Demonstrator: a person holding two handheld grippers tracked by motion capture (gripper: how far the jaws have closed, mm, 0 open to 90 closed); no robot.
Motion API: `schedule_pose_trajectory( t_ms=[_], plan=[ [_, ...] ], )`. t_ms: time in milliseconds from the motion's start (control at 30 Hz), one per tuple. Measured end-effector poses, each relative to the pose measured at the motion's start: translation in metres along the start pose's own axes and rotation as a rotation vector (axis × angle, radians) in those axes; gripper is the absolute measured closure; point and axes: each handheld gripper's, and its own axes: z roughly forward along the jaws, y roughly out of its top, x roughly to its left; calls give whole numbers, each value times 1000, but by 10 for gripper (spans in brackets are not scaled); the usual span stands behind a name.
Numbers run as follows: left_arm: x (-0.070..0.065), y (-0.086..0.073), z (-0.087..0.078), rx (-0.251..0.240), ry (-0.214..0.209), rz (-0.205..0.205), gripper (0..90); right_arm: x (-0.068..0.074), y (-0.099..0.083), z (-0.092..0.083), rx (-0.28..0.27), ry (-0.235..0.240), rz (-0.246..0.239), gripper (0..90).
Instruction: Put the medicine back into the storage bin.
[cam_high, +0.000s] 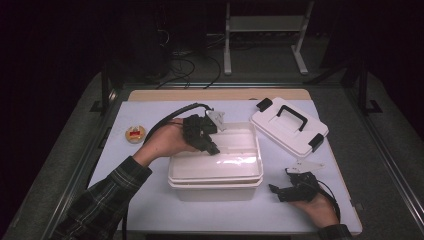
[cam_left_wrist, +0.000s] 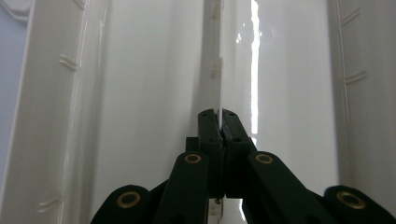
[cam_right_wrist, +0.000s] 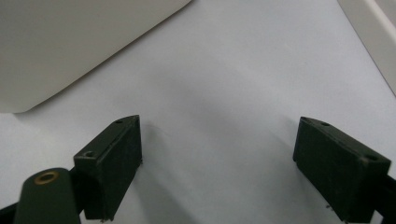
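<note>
Lower right of the high view: your right gripper (cam_high: 280, 191) rests on the bench (cam_high: 150, 200) just right of the bin, held from behind by your right hand (cam_high: 316, 206). Jaws stand wide apart with nothing between them; in the right gripper view the gripper (cam_right_wrist: 217, 161) has bare bench surface between its pads, and the bin's corner (cam_right_wrist: 70, 46) sits in the upper left of the frame.

Centre of the high view: the white plastic bin (cam_high: 216, 172) sits open on the bench, its near wall facing you. Your left hand (cam_high: 167, 142) comes in from the lower left, plaid sleeve (cam_high: 105, 200) behind it, and brings the left gripper (cam_high: 212, 149) down over the bin's left part.

In the left gripper view the left gripper (cam_left_wrist: 219, 122) is clamped shut on a thin white divider (cam_left_wrist: 217, 70) that stands on edge inside the bin and runs away up the middle of the frame. Glossy bin walls (cam_left_wrist: 46, 116) rise on both sides.

Farther back, upper right of the bin: the white lid (cam_high: 287, 127) with black handle and black latches lies flat on the bench, apart from the bin.

Left of the bench, beyond your left forearm: a small round yellow and red thing (cam_high: 135, 134), too small to make out.
</note>
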Motion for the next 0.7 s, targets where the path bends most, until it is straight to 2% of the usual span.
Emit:
schedule_pose_trajectory(
  t_ms=[167,267,500,700],
  plan=[
    [-2,-3,-20,-21,20,-10,889,0,0,0,0,0,1,147],
    [-3,-9,-29,-9,27,-26,888,0,0,0,1,-1,-1,146],
    [-1,-26,-45,10,63,-98,887,0,0,0,1,-1,0,147],
    [-2,-49,-67,2,106,-154,886,0,0,0,-1,-1,-2,147]
  ],
)
